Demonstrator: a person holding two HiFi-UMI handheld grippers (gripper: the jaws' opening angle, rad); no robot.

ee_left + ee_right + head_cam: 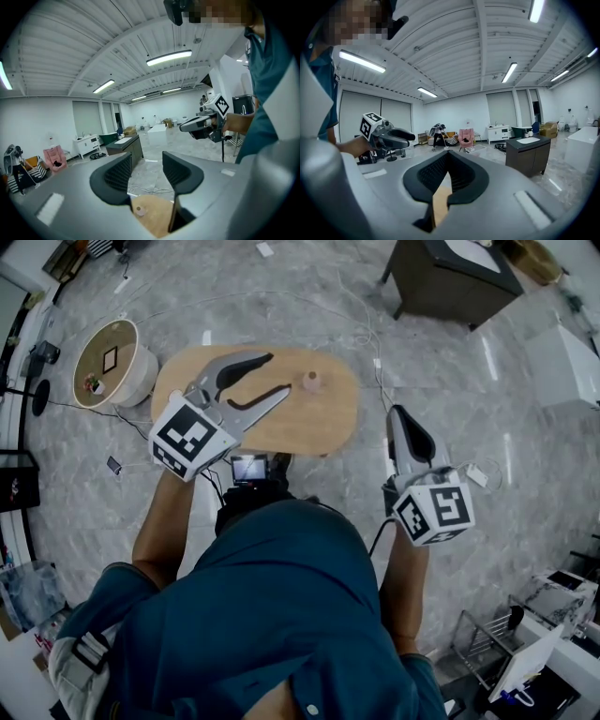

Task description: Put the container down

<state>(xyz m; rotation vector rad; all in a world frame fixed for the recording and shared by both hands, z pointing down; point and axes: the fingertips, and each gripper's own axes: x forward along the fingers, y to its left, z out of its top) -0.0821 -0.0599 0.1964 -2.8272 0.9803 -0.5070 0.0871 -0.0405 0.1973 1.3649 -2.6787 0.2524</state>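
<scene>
Floor tiles (281, 296) of glossy grey surround an oval wooden table (328, 423). A small, pale container (312, 381) stands upright on it, at 3 o'clock from the left gripper (278, 373), whose jaws gape empty over the tabletop. The right gripper (401, 418), off the table's 4 o'clock edge, is closed on nothing.

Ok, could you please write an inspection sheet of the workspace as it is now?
Surface: oval wooden table.
Job's things: small container stands on the table, not held.
Clutter: nothing seen on the table.
Grippers: left gripper over the table, jaws apart, empty; right gripper beside the table, jaws together, empty.
Cables: thin cable on the floor by the table.
Surroundings: round side table, dark cabinet.
</scene>
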